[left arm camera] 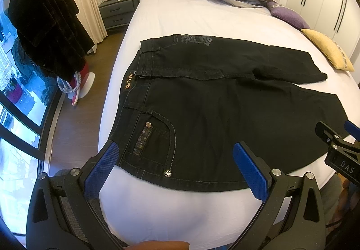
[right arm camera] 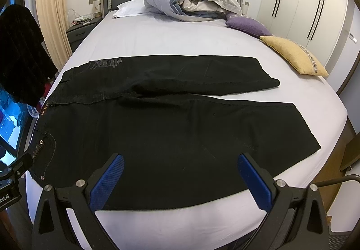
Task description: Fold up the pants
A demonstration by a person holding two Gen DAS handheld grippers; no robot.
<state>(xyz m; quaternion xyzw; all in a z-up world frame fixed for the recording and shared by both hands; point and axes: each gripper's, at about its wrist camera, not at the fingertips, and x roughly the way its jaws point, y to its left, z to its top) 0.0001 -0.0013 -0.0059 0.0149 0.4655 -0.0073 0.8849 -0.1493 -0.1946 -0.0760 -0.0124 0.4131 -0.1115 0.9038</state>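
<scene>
Black pants [left arm camera: 213,106] lie flat on the white bed sheet [left arm camera: 180,211], waistband to the left and both legs spread to the right; they also show in the right wrist view [right arm camera: 168,128]. My left gripper [left arm camera: 177,155] is open and empty, hovering over the near pocket corner by the waistband. My right gripper [right arm camera: 180,165] is open and empty, above the near leg's lower edge. The right gripper's body also shows at the left wrist view's right edge [left arm camera: 337,148].
A bundled duvet [right arm camera: 191,0], white pillow [right arm camera: 130,8], purple cushion [right arm camera: 247,25] and yellow cushion [right arm camera: 294,55] sit at the bed's far and right side. A dark garment [left arm camera: 47,25] hangs left of the bed by the window. Nightstand [left arm camera: 117,10] at back left.
</scene>
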